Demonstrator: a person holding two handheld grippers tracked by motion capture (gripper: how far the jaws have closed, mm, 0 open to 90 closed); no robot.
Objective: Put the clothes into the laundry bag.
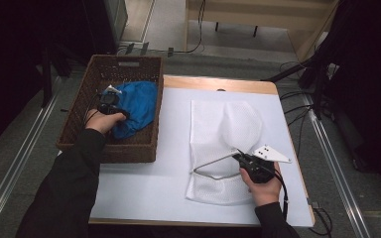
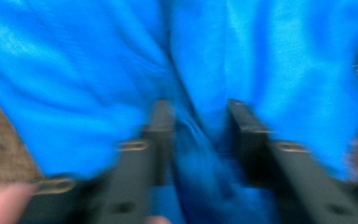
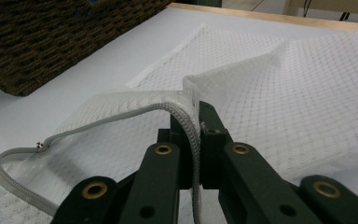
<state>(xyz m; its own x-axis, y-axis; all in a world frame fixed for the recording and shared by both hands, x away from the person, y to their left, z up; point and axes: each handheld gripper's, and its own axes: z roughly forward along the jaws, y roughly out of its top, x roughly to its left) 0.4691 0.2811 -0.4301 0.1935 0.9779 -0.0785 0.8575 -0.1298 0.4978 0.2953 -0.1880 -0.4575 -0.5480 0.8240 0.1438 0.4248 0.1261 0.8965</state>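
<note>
Jaws pinch on both sides: we grip blue cloth in the basket and hold the mesh bag's mouth up.

From the high view, our left gripper (image 1: 110,99) reaches into the wicker basket (image 1: 79,121) beside the table (image 1: 144,188) and sits on the blue cloth (image 1: 138,106), while our right gripper (image 1: 240,159) lifts the zipper edge of the white mesh bag (image 1: 223,129) so its mouth gapes toward the basket, probably to take the cloth. Left gripper view, though blurred, shows the jaws partly closed with a fold of blue cloth (image 2: 191,140) bunched between them, apparently gripped for lifting out. Right gripper view shows the jaws clamped tight on the grey zipper (image 3: 190,128), its band arching off the table.
</note>
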